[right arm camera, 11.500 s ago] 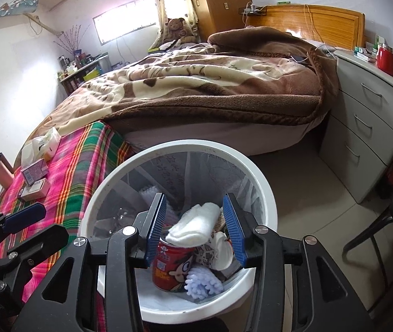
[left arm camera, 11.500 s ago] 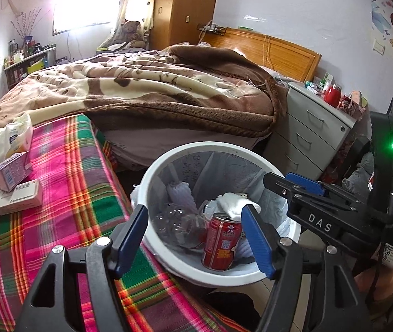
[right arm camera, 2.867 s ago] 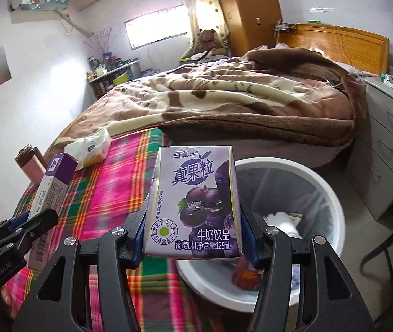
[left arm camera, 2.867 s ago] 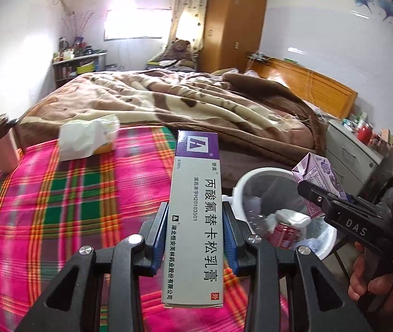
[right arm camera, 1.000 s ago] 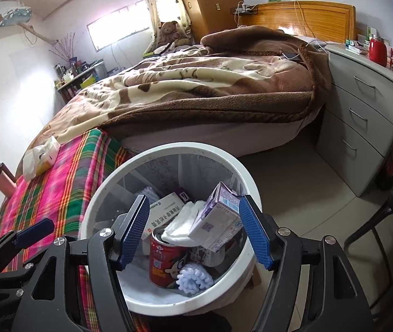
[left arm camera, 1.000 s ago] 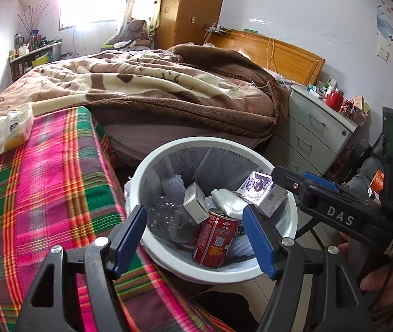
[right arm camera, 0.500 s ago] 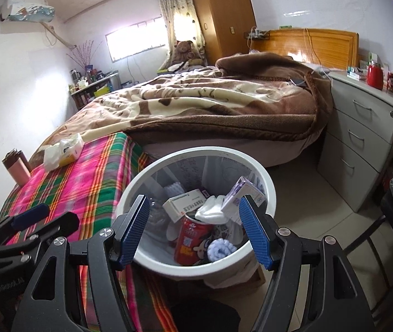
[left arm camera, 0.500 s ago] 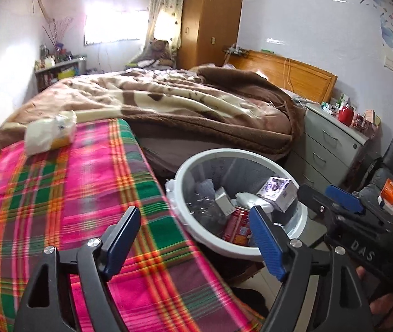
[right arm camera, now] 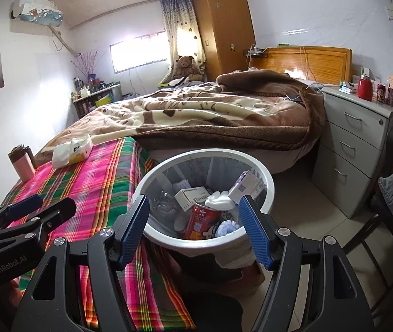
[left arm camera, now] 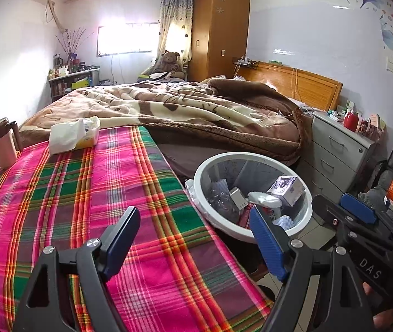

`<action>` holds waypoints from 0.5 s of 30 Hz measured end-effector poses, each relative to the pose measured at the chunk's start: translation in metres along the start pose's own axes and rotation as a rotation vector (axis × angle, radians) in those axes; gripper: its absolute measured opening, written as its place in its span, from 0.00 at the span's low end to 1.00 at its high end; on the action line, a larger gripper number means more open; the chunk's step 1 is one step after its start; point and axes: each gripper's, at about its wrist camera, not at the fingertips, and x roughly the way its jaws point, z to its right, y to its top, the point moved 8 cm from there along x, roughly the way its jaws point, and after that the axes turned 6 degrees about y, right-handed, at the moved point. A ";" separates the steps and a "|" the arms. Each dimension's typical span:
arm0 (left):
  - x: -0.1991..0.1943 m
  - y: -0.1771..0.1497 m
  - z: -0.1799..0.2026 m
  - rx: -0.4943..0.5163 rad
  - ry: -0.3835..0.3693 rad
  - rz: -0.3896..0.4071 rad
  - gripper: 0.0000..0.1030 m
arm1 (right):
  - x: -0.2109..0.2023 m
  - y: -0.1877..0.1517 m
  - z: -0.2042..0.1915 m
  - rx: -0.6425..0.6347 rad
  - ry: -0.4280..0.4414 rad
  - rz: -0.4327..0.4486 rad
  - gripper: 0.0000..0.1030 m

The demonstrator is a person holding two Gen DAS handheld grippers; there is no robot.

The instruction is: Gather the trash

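The bin [right arm camera: 204, 191] beside the table [left arm camera: 58, 193] already holds a can [right arm camera: 200, 218], two cartons and tissue. On the table only a tissue pack [left arm camera: 73, 135] and a cup [left arm camera: 2, 145] remain, so the collecting looks nearly done. Left gripper [left arm camera: 193, 240] and right gripper [right arm camera: 193, 229] both have fingers spread wide, empty, touching nothing.

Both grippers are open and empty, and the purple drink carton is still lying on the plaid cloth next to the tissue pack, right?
Not quite. The drink carton lies in the trash bin, as the right wrist view shows. Both the left gripper and right gripper are open and empty.
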 end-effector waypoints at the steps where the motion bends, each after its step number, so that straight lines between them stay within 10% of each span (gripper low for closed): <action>1: 0.000 -0.001 -0.001 0.002 0.010 -0.001 0.80 | -0.001 -0.002 -0.001 0.004 0.001 -0.001 0.67; 15: -0.004 -0.007 -0.006 -0.001 0.035 0.005 0.80 | -0.003 -0.007 -0.008 0.000 0.003 0.004 0.67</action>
